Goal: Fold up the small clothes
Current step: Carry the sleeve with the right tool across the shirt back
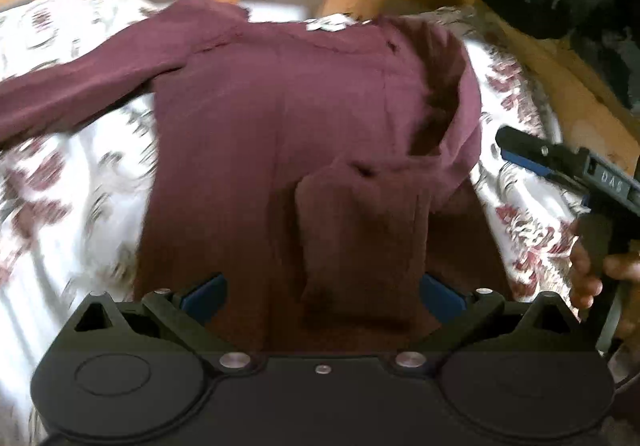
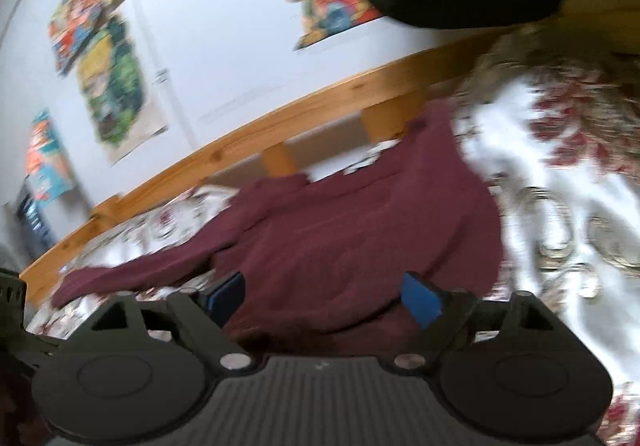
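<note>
My left gripper (image 1: 322,292) was matte black, with blue pads (image 1: 204,296) on its fingers, silver screw heads along the linkage and two round raised discs at the lower edge of the frame. My right gripper (image 2: 322,296) matched it but had a ribbed grey centre plate. At the right edge of the left view, its black body carried blurred pale lettering above a dark handle.

Left gripper (image 1: 322,296) angled downward, jaws wide apart, gripping nothing. Right gripper (image 2: 322,296) near level and rolled, jaws spread, pads free. Hand (image 1: 592,270) wrapped around the right gripper's handle.
</note>
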Motion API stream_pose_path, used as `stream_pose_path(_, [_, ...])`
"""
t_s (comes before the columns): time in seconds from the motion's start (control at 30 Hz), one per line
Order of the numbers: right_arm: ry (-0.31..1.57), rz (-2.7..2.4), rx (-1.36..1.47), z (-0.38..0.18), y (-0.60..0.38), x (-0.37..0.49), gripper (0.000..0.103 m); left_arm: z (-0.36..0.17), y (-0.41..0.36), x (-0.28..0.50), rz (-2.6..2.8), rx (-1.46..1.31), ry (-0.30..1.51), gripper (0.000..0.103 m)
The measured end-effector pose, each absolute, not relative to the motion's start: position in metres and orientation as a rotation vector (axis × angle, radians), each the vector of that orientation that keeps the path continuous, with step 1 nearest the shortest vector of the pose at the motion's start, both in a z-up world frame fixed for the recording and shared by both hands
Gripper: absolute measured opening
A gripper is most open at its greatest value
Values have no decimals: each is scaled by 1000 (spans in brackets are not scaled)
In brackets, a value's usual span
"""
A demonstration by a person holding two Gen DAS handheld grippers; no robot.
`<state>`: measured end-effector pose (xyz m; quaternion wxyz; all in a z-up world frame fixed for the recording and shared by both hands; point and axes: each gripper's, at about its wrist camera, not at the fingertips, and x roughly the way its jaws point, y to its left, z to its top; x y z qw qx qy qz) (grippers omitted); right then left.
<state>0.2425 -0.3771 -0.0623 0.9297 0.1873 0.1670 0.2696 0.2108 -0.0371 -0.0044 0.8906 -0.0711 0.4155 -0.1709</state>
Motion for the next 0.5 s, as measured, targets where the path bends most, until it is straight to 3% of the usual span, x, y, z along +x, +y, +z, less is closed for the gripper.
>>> stream_pose_path(0.1, [340, 494, 423, -69, -387, 248, 92, -10, -40, 229, -423, -137, 857, 92])
stream_pose_path(0.23, [314, 441, 438, -77, -398, 250, 92, -24, -41, 245, -485, -184, 908, 71])
stream_pose_path(0.3, [303, 420, 441, -81, -401, 251, 90, -31, -38, 250, -524, -252, 924, 58])
stream_pose_path(0.43, [292, 344, 388, -73, -406, 256, 88, -37, -41, 254, -563, -252, 942, 20])
stream_pose_path(0.5, [275, 325, 367, -62, -408, 266, 86, -36, -40, 255, -591, -268, 945, 14])
